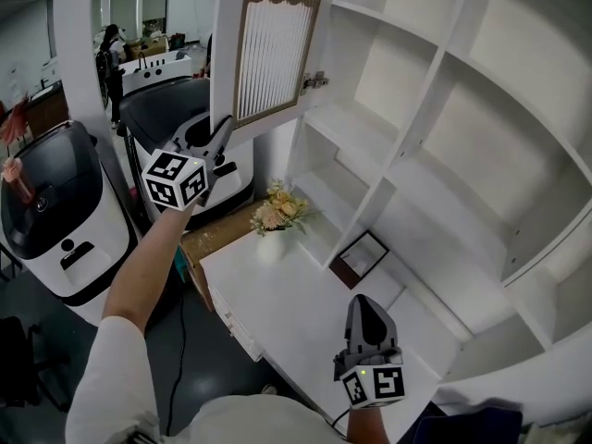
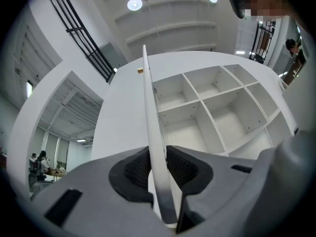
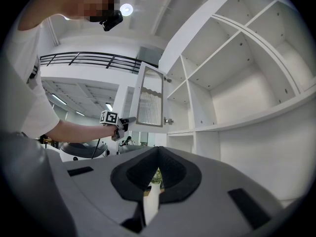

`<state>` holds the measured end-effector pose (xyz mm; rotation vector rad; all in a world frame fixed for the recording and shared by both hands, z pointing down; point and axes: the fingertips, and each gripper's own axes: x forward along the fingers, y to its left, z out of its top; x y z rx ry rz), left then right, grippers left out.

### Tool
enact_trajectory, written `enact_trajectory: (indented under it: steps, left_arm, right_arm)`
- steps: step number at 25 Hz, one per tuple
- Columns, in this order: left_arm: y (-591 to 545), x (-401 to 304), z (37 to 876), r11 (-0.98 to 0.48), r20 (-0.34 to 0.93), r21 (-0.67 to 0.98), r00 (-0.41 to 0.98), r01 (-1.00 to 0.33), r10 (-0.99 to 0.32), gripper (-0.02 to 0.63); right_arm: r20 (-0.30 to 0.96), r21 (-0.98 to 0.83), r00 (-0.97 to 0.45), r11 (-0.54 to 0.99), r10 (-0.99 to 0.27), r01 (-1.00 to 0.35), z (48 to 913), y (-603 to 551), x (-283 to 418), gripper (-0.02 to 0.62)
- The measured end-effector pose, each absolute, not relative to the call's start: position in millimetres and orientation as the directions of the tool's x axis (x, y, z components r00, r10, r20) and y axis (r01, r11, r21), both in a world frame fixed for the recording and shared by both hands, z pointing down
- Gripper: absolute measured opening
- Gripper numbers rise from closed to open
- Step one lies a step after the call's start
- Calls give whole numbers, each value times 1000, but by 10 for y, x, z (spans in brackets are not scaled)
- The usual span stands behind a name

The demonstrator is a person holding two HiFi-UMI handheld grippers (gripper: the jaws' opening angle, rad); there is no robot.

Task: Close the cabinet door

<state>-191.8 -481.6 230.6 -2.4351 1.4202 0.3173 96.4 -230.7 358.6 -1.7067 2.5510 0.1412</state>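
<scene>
Cabinet door [image 1: 268,44]: swung wide open, and we hold it by its thin free edge.
Left gripper [image 1: 222,135]: we hold it at arm's reach, raised. Its jaws are almost together with the door's edge between them, a pad against each face. It grips nothing else.
Right gripper [image 1: 362,305]: we hold it low over the counter, well apart from the door. Its jaws meet at the tips and hold nothing.
Door panel [image 3: 149,101]: a ribbed pane in a wood-toned frame with a scalloped top, set in the white door.
Hinge [image 1: 315,81]: metal, joining the door's inner edge to the upright of the cabinet.
Cabinet [image 1: 442,58]: white, with open compartments set apart by shelves and uprights. The door hangs at its upper left.
Counter [image 1: 287,317]: white, below the shelves and under our right gripper.
Vase of flowers [image 1: 274,218]: it stands at the counter's far left corner, below the open door.
Picture frame [image 1: 362,255]: dark, near the foot of the shelves, between the vase and our right gripper.
Machines [image 1: 57,206]: two white-and-black units on the floor to the left.
</scene>
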Motion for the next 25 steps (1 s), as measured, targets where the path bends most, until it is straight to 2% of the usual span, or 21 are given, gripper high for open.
enact_trajectory:
  steps: [25]
  left_arm:
    - [-4466,-1328,2325,-436,-379,-210,484,-875,-789,81]
  right_arm:
    - [-118,40,-336,333,-935,-942,3554,-2017,1172,-2]
